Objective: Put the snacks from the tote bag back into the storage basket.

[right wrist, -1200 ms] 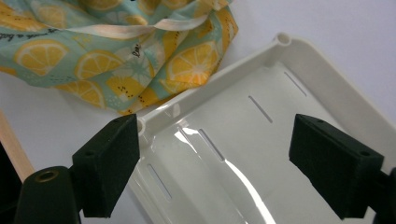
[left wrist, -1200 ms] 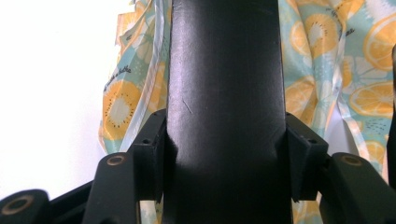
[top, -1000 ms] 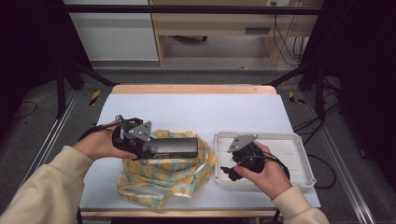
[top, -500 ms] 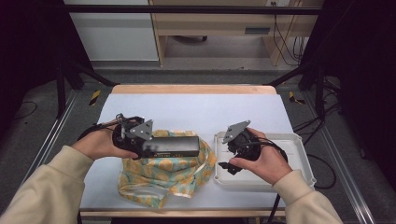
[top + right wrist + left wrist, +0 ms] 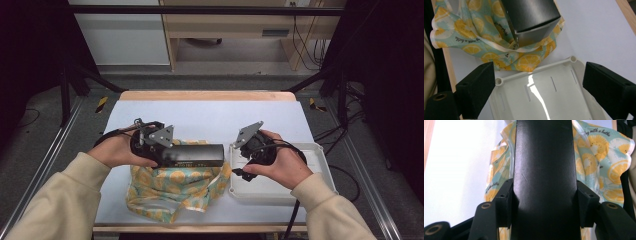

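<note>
My left gripper (image 5: 167,154) is shut on one end of a long black box (image 5: 196,155), held level above a lemon-print bag (image 5: 170,190) on the table. In the left gripper view the pads press both sides of the black box (image 5: 545,165), and the bag (image 5: 599,162) lies behind it. My right gripper (image 5: 243,162) hovers open over the left end of a white tray (image 5: 320,165). Its jaws have just been closing a little, with nothing between them. In the right gripper view the tray rim (image 5: 534,68) lies below, with the box end (image 5: 531,15) and the bag (image 5: 474,37) beyond.
A white mat (image 5: 210,117) covers the table, with a wooden strip (image 5: 205,95) along the far edge. The tray is bare inside. Dark frame posts and cables stand on the floor around the table.
My right gripper has risen off the tray and tipped toward the box. The left gripper has lifted slightly with the box still in it.
</note>
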`<state>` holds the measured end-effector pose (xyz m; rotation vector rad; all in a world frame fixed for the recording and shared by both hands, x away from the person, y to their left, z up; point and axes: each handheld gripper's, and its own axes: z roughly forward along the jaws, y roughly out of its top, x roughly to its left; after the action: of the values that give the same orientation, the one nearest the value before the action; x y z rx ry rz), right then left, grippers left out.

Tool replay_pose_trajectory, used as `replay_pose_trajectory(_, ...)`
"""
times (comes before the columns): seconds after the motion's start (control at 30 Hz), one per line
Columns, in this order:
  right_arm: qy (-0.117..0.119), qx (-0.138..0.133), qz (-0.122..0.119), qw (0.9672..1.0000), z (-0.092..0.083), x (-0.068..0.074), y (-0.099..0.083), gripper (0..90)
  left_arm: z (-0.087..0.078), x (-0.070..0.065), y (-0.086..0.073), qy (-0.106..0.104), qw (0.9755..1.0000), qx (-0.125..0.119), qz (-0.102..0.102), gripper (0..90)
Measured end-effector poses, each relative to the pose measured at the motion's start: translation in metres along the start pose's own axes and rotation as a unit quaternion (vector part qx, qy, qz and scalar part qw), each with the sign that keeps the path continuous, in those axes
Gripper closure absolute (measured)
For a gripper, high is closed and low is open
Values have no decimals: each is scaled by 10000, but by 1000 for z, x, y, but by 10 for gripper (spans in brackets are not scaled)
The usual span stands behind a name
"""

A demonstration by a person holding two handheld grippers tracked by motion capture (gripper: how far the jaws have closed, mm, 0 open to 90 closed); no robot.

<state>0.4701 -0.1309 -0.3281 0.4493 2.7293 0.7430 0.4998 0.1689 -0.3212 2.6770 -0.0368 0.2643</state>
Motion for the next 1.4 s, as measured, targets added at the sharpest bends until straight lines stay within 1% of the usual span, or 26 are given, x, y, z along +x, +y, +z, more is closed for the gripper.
replay_pose_trajectory(0.07, 21, 4, -59, 10000, 0, 0, 1, 111, 3, -1, 4, -32, 9999, 44, 87, 427)
replay_pose_trajectory(0.17, 86, -5, -99, 9999, 0, 0, 4, 117, 7, -1, 10, -75, 9999, 4, 122, 427)
replay_pose_trajectory(0.3, 191, 63, -163, 9997, 4, 2, 6, 127, 11, -2, 17, -100, 9998, 4, 180, 427)
replay_pose_trajectory(0.33, 201, 80, -215, 9995, 4, 2, 6, 129, 11, -2, 18, -113, 9997, 4, 199, 427)
replay_pose_trajectory(0.43, 221, 112, -250, 9994, 5, 2, 8, 135, 14, -4, 22, -128, 9996, 19, 239, 427)
replay_pose_trajectory(0.47, 233, 133, -300, 9992, 6, 1, 9, 137, 15, -4, 23, -138, 9996, 12, 251, 427)
replay_pose_trajectory(0.63, 380, 236, -325, 9985, 8, 1, 11, 139, 17, -7, 28, -185, 9993, 14, 318, 427)
replay_pose_trajectory(0.77, 501, 286, -406, 9975, 11, 3, 12, 152, 19, -7, 29, -204, 9992, 8, 332, 427)
replay_pose_trajectory(0.87, 511, 309, -437, 9973, 13, 3, 13, 156, 21, -7, 29, -202, 9991, 25, 359, 427)
replay_pose_trajectory(0.9, 516, 295, -474, 9971, 13, 3, 14, 164, 21, -7, 30, -203, 9992, 16, 355, 427)
replay_pose_trajectory(1.0, 582, 325, -474, 9967, 17, 3, 16, 181, 23, -8, 30, -210, 9992, -21, 337, 427)
replay_pose_trajectory(1.13, 644, 476, -521, 9954, 25, 3, 18, 236, 24, -8, 30, -232, 9991, -36, 353, 427)
replay_pose_trajectory(1.2, 673, 496, -515, 9952, 28, 3, 18, 258, 25, -8, 30, -234, 9991, -30, 345, 427)
replay_pose_trajectory(1.23, 694, 523, -567, 9946, 29, 2, 18, 271, 25, -8, 30, -232, 9991, -32, 343, 427)
replay_pose_trajectory(1.27, 702, 549, -522, 9947, 30, 2, 19, 275, 25, -8, 30, -225, 9991, -36, 357, 427)
replay_pose_trajectory(1.4, 755, 666, -598, 9931, 34, 3, 20, 336, 26, -8, 29, -238, 9992, -51, 330, 427)
